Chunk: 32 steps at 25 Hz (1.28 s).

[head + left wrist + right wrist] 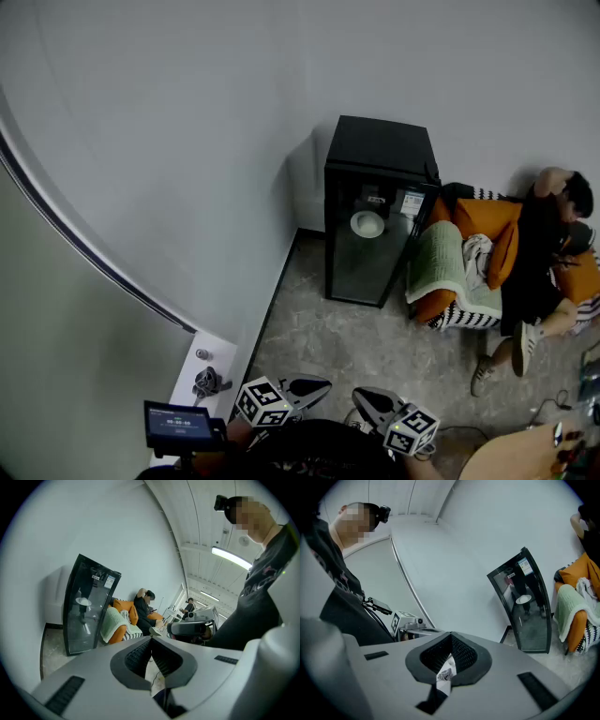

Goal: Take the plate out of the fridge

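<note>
A small black fridge (pixel 378 211) with a glass door stands against the white wall, door shut. Behind the glass a white plate (pixel 367 224) rests on a shelf; it also shows in the left gripper view as the plate (pixel 84 602) and in the right gripper view as the plate (pixel 524 599). My left gripper (pixel 323 385) and right gripper (pixel 361 397) hover close together near the bottom of the head view, well short of the fridge. Both have their jaws shut with nothing between them, as seen at the left gripper (pixel 151 641) and the right gripper (pixel 451 638).
A person (pixel 541 258) sits beside the fridge on an orange seat with a green blanket (pixel 442 263). A white shelf with a small screen (pixel 178 424) sits low on the left. Grey stone floor (pixel 366 342) lies between me and the fridge.
</note>
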### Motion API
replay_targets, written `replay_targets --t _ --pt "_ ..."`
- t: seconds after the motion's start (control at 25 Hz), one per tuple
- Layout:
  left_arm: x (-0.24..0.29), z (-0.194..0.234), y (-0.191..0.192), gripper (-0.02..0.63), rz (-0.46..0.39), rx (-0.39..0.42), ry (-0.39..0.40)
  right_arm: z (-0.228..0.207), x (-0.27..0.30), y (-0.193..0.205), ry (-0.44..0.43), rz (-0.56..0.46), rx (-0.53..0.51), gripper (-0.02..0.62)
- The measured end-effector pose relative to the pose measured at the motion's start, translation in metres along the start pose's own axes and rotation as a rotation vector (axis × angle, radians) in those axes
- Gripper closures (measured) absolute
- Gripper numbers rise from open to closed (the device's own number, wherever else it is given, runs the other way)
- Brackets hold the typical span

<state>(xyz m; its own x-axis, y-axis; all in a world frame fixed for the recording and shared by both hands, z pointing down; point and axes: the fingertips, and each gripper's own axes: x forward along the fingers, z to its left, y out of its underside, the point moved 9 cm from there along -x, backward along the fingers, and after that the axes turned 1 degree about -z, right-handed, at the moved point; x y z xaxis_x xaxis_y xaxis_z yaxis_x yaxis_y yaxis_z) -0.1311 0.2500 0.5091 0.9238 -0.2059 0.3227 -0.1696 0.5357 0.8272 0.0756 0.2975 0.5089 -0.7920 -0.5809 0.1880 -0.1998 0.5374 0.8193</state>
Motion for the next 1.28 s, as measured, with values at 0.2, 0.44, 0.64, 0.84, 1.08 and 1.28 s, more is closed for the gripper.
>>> replay_targets --t 0.2,0.44,0.64,0.84,1.08,1.28 --pt "-0.001 0.003 -0.001 0.611 -0.001 -0.001 -0.005 0.006 0.004 -0.005 -0.007 0.007 -0.004 0.592" --pt "-0.002 0.005 0.001 0.611 -0.002 -0.003 -0.01 0.005 0.006 -0.003 -0.007 0.007 -0.016 0.592" --pt "-0.002 0.004 0.0 0.611 0.001 -0.009 -0.016 0.007 0.004 -0.007 -0.036 -0.001 -0.027 0.592" --pt "-0.001 0.004 -0.003 0.611 -0.003 -0.029 -0.021 0.005 0.0 -0.013 -0.055 -0.014 -0.01 0.592" --pt "0.014 0.001 -0.003 0.611 -0.016 -0.043 -0.039 -0.008 -0.011 -0.019 -0.09 -0.019 -0.01 0.592" --pt "0.029 -0.004 0.001 0.611 -0.027 -0.064 -0.063 -0.027 -0.028 -0.02 -0.097 -0.047 0.007 0.591"
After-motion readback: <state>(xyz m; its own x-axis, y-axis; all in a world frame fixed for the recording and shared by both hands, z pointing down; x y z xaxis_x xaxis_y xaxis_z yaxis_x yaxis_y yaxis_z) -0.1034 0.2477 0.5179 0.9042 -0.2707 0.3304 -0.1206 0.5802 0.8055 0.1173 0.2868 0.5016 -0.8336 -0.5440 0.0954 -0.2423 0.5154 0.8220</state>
